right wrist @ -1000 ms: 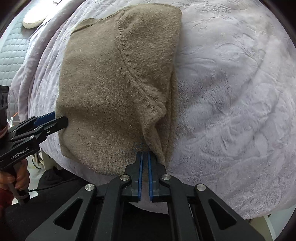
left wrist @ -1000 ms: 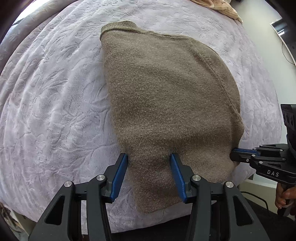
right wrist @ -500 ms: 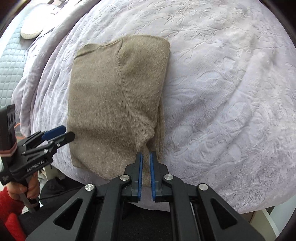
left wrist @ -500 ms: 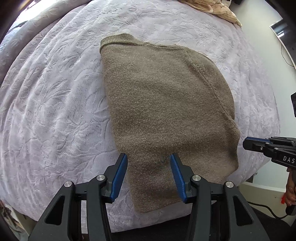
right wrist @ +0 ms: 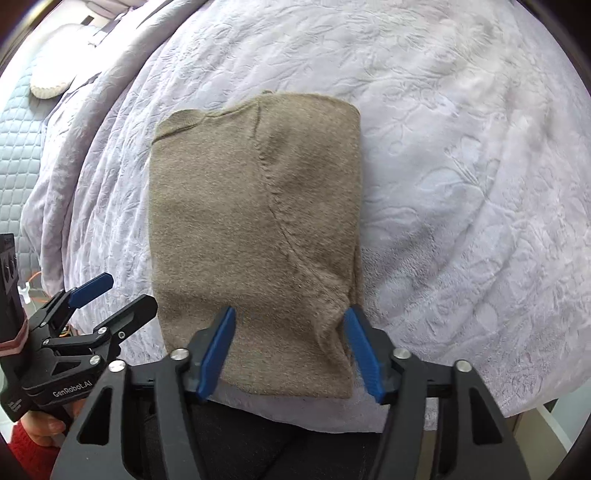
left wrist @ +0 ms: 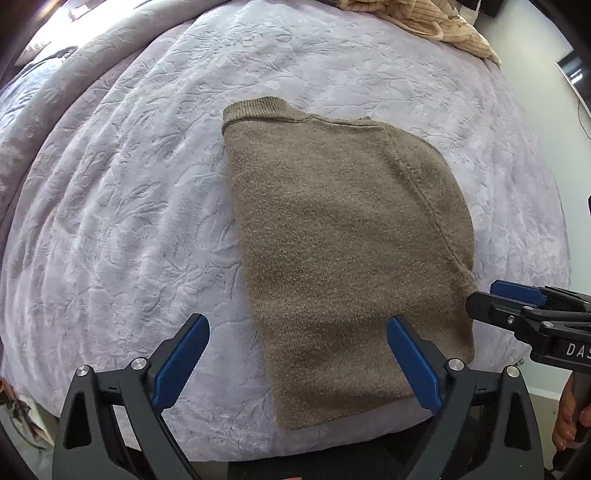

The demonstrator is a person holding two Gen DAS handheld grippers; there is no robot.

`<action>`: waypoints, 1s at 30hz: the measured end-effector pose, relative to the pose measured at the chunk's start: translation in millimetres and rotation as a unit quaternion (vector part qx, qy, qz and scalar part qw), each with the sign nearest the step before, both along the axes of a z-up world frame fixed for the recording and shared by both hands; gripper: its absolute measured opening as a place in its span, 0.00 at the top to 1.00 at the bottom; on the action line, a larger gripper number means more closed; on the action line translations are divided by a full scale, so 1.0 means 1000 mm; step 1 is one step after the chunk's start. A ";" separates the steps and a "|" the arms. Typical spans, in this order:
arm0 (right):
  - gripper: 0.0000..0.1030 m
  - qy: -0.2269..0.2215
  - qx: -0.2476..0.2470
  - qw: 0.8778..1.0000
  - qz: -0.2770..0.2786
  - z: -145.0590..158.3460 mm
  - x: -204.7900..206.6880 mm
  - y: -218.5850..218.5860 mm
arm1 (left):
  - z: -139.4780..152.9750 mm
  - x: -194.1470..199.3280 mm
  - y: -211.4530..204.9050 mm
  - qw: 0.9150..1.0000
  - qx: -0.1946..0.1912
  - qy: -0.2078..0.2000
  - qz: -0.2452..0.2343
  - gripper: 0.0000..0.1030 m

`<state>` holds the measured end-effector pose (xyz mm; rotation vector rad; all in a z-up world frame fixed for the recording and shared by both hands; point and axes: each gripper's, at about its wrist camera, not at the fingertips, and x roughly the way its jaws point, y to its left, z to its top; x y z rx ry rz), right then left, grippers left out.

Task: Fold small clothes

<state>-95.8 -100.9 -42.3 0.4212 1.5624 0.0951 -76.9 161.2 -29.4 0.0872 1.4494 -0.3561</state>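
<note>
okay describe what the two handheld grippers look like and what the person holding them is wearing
Both are black angular plastic frames with silver screws and blue pads on the fingers. The left gripper shows white "GenRobot.AI" lettering on its body in the right wrist view; the right gripper shows white letters "DAS", cut off at the frame edge, in the left wrist view. The hand on the left gripper has a red knit sleeve.

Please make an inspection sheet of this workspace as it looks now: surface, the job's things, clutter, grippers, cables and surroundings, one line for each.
Surface: lilac embossed blanket over a bed, its near edge hanging down.
Job's things: brown knit sweater, folded narrow, flat by the near edge, collar at the far end.
Clutter: beige ribbed garment bunched at the far edge; white slipper-like thing on grey quilting.
Grippers: left gripper and right gripper above the sweater's near end, jaws opening, pads pressing on nothing.
Cables: thin orange one below the bed's left edge.
Surroundings: pale wall; red sleeve.
</note>
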 end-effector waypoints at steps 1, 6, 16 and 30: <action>0.28 -0.004 -0.003 1.000 0.000 0.002 0.002 0.003 | 0.000 0.001 0.001 1.000 0.001 0.002 0.003 0.06; 0.22 -0.013 -0.051 0.999 0.010 0.012 0.007 0.009 | 0.003 0.006 0.004 1.000 0.019 0.004 0.017 0.01; 0.12 -0.029 -0.080 0.996 -0.002 0.020 0.009 0.009 | 0.010 0.010 0.006 0.998 0.042 -0.007 0.036 0.01; 0.12 -0.016 -0.113 0.993 0.003 0.026 0.013 0.011 | 0.018 0.013 0.010 0.998 0.052 -0.010 0.045 0.01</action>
